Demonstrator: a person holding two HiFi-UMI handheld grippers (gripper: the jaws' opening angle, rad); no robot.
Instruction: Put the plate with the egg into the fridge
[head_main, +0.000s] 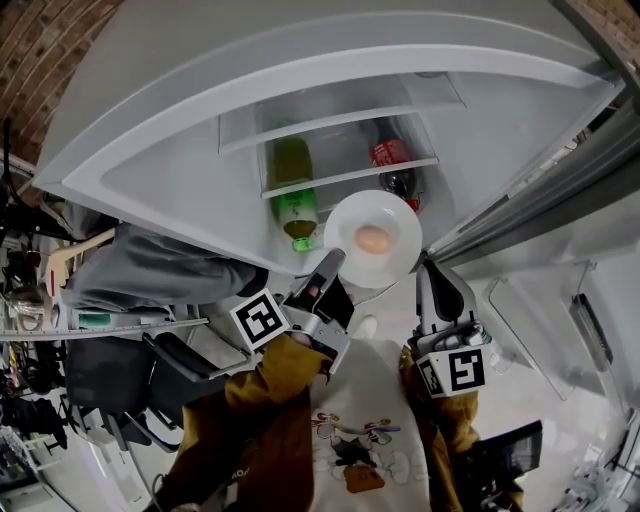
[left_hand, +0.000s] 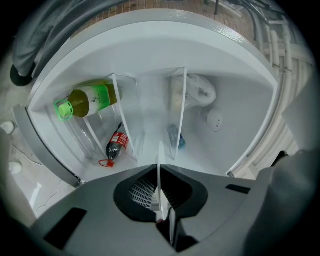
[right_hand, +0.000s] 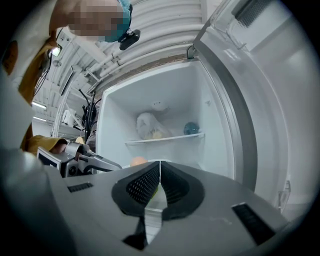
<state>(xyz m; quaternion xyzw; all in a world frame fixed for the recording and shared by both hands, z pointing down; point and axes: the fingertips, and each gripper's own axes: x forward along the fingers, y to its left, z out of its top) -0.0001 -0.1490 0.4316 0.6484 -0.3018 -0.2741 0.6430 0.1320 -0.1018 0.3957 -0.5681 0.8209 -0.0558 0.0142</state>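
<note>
A white plate (head_main: 372, 240) carrying a brown egg (head_main: 373, 239) hangs level before the open fridge (head_main: 180, 180). My left gripper (head_main: 335, 259) is shut on the plate's left rim and my right gripper (head_main: 423, 266) is shut on its right rim. In the left gripper view the jaws (left_hand: 159, 168) pinch the plate (left_hand: 159, 152), seen edge-on as a thin white line. In the right gripper view the jaws (right_hand: 160, 165) clamp the plate (right_hand: 158, 199), and the egg (right_hand: 138, 161) peeks over them.
Inside the fridge a green bottle (head_main: 294, 195) and a cola bottle (head_main: 397, 165) lie under a glass shelf (head_main: 345, 177). A white bag (right_hand: 148, 125) and a blue object (right_hand: 190, 128) sit on another shelf. The open door (head_main: 545, 310) stands right; cluttered racks (head_main: 50, 320) stand left.
</note>
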